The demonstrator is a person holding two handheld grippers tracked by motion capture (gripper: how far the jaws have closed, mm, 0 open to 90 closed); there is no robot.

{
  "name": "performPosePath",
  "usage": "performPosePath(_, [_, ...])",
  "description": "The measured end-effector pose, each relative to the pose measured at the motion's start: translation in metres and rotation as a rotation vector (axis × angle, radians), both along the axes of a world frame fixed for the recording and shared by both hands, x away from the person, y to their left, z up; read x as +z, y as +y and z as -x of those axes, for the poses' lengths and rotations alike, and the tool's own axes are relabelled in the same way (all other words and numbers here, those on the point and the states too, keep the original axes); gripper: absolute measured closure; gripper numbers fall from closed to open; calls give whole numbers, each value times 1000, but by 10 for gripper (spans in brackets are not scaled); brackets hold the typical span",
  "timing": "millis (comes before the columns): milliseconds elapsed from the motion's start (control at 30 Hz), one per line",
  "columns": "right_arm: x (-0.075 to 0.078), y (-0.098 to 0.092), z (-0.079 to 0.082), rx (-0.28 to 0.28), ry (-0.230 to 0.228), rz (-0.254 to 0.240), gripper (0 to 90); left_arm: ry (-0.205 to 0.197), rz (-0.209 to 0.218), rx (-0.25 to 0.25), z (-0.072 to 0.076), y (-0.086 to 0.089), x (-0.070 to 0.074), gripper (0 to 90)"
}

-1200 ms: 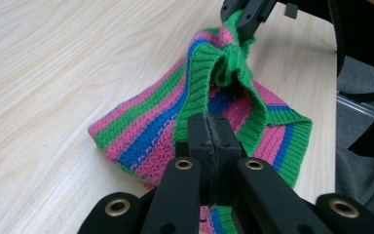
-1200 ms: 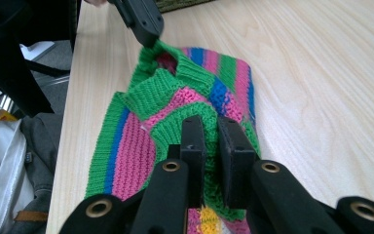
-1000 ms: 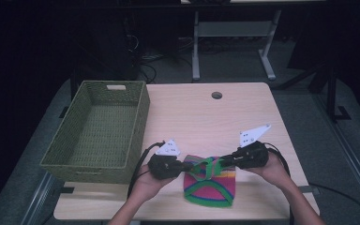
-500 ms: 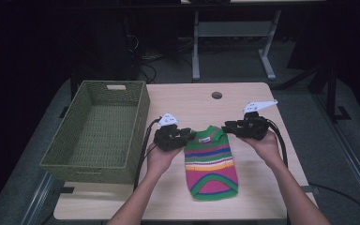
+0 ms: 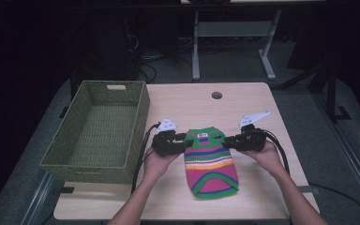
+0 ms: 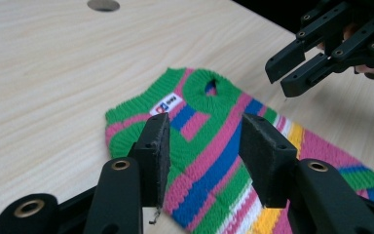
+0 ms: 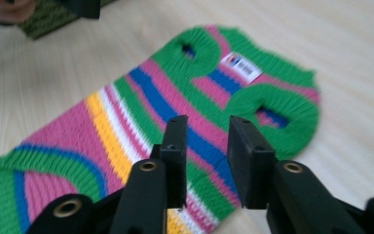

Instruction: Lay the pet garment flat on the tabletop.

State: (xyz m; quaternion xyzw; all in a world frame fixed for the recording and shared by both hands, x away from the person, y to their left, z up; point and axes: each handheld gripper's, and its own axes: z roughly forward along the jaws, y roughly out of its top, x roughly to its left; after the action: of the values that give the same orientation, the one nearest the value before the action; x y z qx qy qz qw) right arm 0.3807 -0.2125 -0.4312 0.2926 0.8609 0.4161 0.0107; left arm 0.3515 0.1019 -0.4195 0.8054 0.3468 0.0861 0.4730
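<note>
Person's forearms are coming in from the near edge, one gripper in each hand. Striped knit sweater (image 5: 212, 161) is lying flat on the surface (image 5: 243, 101), hem toward the person, collar end far, between the two grippers. Left gripper (image 5: 182, 139) is sitting at the sweater's left shoulder, jaws apart and holding nothing; in the left gripper view (image 6: 204, 141) the knit is showing through the gap below. Right gripper (image 5: 228, 139) is at the right shoulder, jaws also apart and empty, hovering just over the upper body of the garment in the right gripper view (image 7: 205, 146).

Step, as judged: sweater is laid out flat, both grippers are off it, so this looks like the spread stage before a fold. Next move likely calls for closing each gripper on a shoulder or side edge and pinching the soft knit cleanly.

Sweater is small, ribbed, chunky yarn, with green trim, pink, blue, yellow and white bands, two armholes, and a white label (image 6: 166, 103) near the collar. Surface is pale wood grain. Farther left, a green woven rectangular basket (image 5: 75, 150) is standing empty. A round cable hole (image 5: 216, 95) is at the far side.
</note>
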Motion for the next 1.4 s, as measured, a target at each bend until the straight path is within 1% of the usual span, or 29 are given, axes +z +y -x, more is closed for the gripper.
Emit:
performPosePath(67, [-5, 2, 1, 20, 28, 14, 711, 5, -6, -8, 3, 0, -3, 548])
performPosePath(133, [-9, 3, 2, 33, 50, 17, 711, 6, -18, -21, 7, -1, -6, 551])
performPosePath(233, [-11, 3, 6, 43, 53, 27, 735, 10, -49, -49, 13, -3, -12, 570])
performPosePath(300, [-12, 2, 9, 51, 54, 43, 749, 22, -53, -65, 16, -4, -15, 586])
performPosePath(333, [-13, 2, 10, 56, 57, 44, 760, 35, -49, -84, 18, -6, -18, 604])
performPosePath(400, [-13, 1, 14, 62, 65, 62, 781, 49, -59, -115, 21, -8, -20, 667])
performPosePath(433, [-13, 0, 15, 66, 63, 67, 795, 52, -62, -135, 22, -9, -22, 694])
performPosePath(467, [-13, 0, 17, 67, 56, 71, 802, 57, -67, -144, 24, -10, -22, 727])
performPosePath(533, [-13, -1, 20, 67, 63, 77, 820, 53, -80, -170, 27, -12, -23, 791])
performPosePath(567, [-13, -2, 21, 73, 62, 78, 834, 52, -94, -183, 28, -12, -23, 835])
performPosePath(600, [-13, -2, 23, 76, 56, 78, 835, 48, -100, -194, 29, -14, -24, 857])
performPosePath(633, [-13, -3, 25, 82, 56, 77, 855, 50, -104, -204, 31, -15, -24, 888])
performPosePath(700, [-14, -3, 29, 97, 59, 92, 887, 55, -117, -229, 34, -17, -24, 899])
performPosePath(767, [-14, -2, 34, 108, 63, 105, 897, 54, -153, -258, 37, -20, -26, 900])
performPosePath(800, [-15, -2, 36, 119, 52, 116, 897, 58, -167, -268, 38, -22, -27, 900])
performPosePath(833, [-15, -1, 38, 121, 60, 121, 897, 70, -164, -274, 39, -23, -28, 900])
performPosePath(900, [-18, 0, 40, 133, 62, 134, 898, 82, -183, -287, 39, -24, -30, 900])
performPosePath(933, [-19, 1, 41, 135, 68, 141, 898, 86, -191, -291, 39, -24, -32, 900])
performPosePath(967, [-21, 2, 41, 137, 72, 148, 898, 97, -210, -298, 39, -24, -34, 900])
performPosePath(1000, [-22, 2, 42, 141, 81, 150, 898, 106, -216, -295, 38, -25, -37, 900])
performPosePath(1033, [-24, 3, 42, 147, 93, 153, 898, 111, -245, -307, 37, -24, -38, 900])
performPosePath(1067, [-26, 4, 42, 149, 99, 171, 898, 119, -255, -305, 37, -24, -41, 900])
performPosePath(1100, [-27, 5, 43, 148, 100, 180, 898, 124, -246, -301, 36, -23, -42, 900])
performPosePath(1133, [-27, 5, 43, 149, 104, 172, 898, 128, -239, -295, 34, -23, -42, 900])
performPosePath(1167, [-27, 6, 43, 151, 108, 170, 898, 129, -227, -277, 34, -23, -43, 900])
performPosePath(1200, [-28, 7, 43, 155, 105, 172, 898, 127, -232, -274, 33, -23, -43, 900])
performPosePath(1233, [-28, 8, 44, 157, 102, 170, 898, 123, -248, -277, 31, -21, -42, 900])
performPosePath(1300, [-28, 9, 44, 158, 103, 173, 898, 123, -244, -259, 29, -21, -42, 900])
performPosePath(1400, [-29, 10, 42, 151, 104, 164, 898, 112, -259, -248, 25, -20, -42, 900])
